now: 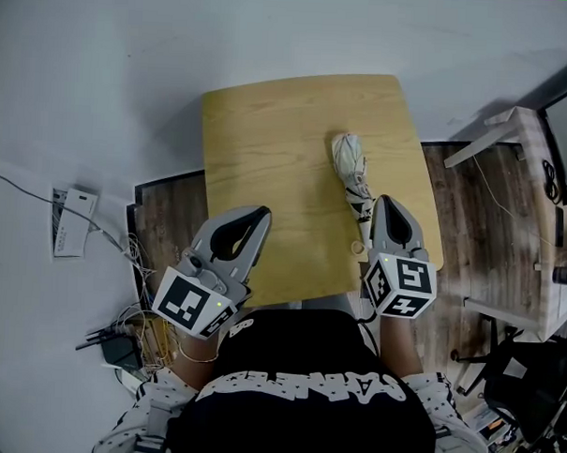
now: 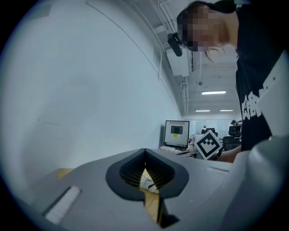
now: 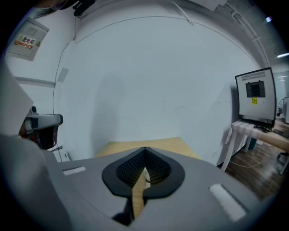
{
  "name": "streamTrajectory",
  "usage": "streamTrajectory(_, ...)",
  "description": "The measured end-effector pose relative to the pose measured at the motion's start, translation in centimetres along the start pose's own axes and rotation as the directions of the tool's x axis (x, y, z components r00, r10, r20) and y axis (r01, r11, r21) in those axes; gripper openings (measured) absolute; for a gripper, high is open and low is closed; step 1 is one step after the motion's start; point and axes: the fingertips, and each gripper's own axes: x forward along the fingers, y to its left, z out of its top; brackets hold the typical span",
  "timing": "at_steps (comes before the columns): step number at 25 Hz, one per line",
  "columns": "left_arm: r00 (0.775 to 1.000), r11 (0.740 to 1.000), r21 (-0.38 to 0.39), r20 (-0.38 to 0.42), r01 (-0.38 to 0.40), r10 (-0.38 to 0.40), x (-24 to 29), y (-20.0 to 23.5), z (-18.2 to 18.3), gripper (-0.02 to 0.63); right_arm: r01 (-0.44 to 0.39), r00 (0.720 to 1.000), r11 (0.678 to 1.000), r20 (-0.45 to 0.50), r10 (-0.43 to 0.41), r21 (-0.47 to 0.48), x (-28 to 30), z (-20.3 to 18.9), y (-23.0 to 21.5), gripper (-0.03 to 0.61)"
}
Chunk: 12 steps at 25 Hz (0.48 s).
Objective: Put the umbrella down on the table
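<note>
Light wooden table [image 1: 269, 136] at frame centre, and the folded umbrella [image 1: 350, 163] lies flat on it, right of middle. Just below it the right gripper [image 1: 386, 205] is clenched on nothing. The left gripper [image 1: 263, 213] is closed and empty too. The job looks done.

Even, bright indoor light from white ceiling strip lamps [image 2: 214, 93] leaves soft shadows, while both gripper views bend and darken at their round edges.

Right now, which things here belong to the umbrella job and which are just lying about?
Job: umbrella, lying on the wooden table; right tongs and left tongs, both shut and empty.
Lying about: white box, floor cables, monitor, side desk.
</note>
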Motion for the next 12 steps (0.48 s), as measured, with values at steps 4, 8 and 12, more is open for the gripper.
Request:
streamTrajectory(4,1.000,1.000,-0.003,0.001,-0.009,0.009,0.07,0.20,0.09,-0.002,-0.003,1.000,1.000,-0.004,0.003,-0.004,0.22,0.17,0.01,0.014)
streamTrajectory(8,1.000,1.000,-0.012,0.001,-0.013,0.013,0.22,0.28,0.08,-0.002,-0.001,1.000,1.000,-0.010,0.001,-0.007,0.20,0.32,-0.13,0.014)
streamTrajectory(12,1.000,1.000,-0.017,0.001,-0.012,0.012,0.24,0.19,0.02,-0.002,0.002,1.000,1.000,-0.018,-0.002,-0.005,0.20,0.18,-0.27,0.014)
